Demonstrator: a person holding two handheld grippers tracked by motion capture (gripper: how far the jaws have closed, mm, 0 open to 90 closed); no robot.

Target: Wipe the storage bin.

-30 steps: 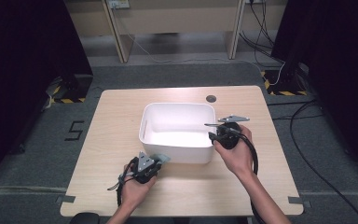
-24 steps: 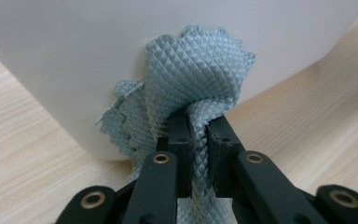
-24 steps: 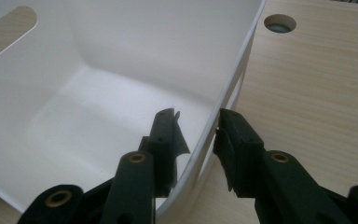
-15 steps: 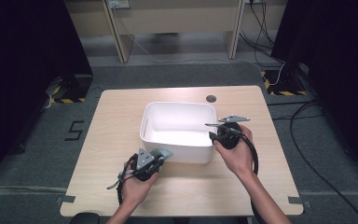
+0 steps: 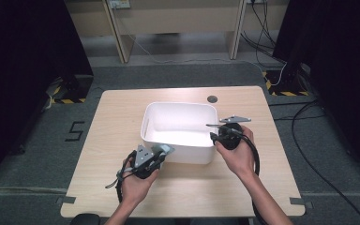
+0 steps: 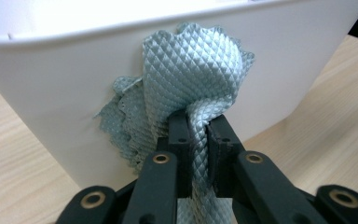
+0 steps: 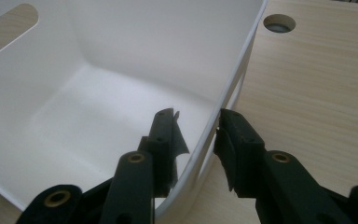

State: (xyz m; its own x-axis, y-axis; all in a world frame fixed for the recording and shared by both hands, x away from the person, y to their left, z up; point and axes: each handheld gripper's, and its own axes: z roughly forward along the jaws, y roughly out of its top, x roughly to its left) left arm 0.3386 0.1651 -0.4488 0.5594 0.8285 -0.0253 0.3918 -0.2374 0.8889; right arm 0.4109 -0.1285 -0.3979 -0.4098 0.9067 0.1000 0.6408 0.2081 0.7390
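- Worktop (image 5: 187, 197): light wood, a round grommet hole (image 5: 212, 99) at the far edge; no shift against the earlier high views.
- White bin (image 5: 178, 122): sits mid-worktop, slightly right of centre, in the same spot as a second ago. Interior looks bare in the right gripper view, with a slot handle in its far wall (image 7: 9, 17).
- Right tongs (image 5: 214, 137): straddle the bin's right wall, one jaw inside and one outside. In the right gripper view the jaws stand close on either side of the rim (image 7: 235, 70), but I cannot tell whether they truly pinch it. Position unchanged over the last second; judged to be steadying the bin.
- Left tongs (image 5: 165, 151): this is what has changed. A second ago they sat nearer the person and further left; now they are up against the bin's near wall, near its left corner.
- Cloth (image 6: 191, 70): pale green, diamond-textured, clamped between the closed jaws of the left tongs. Its loose upper fold lies pressed against the outside of the near wall, below the rim.
- Judgement: the cloth has reached the bin, so wiping the outer wall, or lifting it over the rim, looks about to begin.
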